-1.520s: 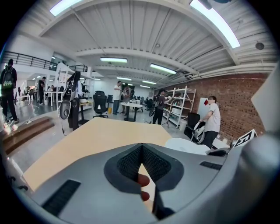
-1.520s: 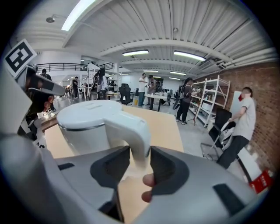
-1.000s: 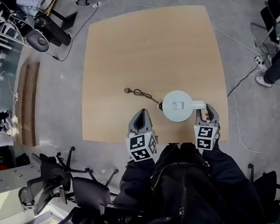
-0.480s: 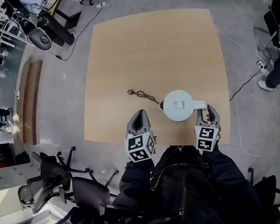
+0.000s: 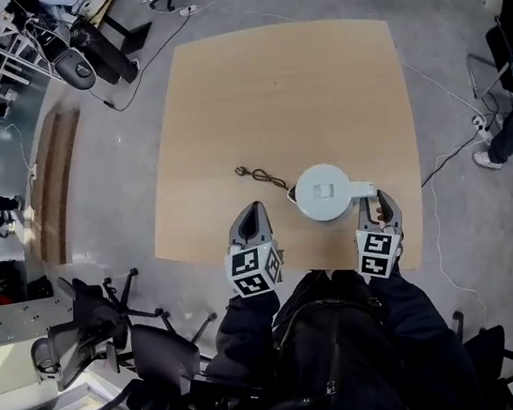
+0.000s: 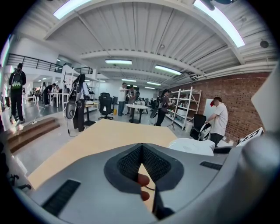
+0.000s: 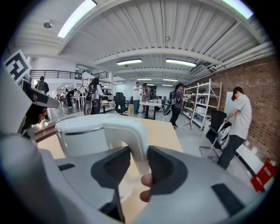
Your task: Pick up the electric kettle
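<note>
Electric kettle (image 7: 94, 135) first: its white handle (image 7: 135, 144) stands between the jaws of the right gripper (image 7: 139, 164), and the dark pads press on it from both sides, so the jaws look clenched on the handle. I cannot tell whether the base has left the counter (image 5: 296, 80) yet.

The left gripper (image 6: 141, 162) has its jaws pressed together with nothing between them. In the head view it hangs at lower centre, just left of the kettle and not touching it.

In that view the electric kettle (image 5: 323, 192) sits right of centre, near the counter's lower edge, with the right gripper (image 5: 377, 203) at its right side.

The main risk, as I judge it:
- The hold is on a smooth, curved handle, and the whole body hangs out to one side of the jaws. On a lift the kettle could swivel or slide down between the pads.
- A black cord (image 5: 262, 175) runs from the kettle's foot toward the upper left. If it tugs or snags, it could twist the kettle.
- The counter's edge is close, so a slip might send the kettle to the floor.
</note>
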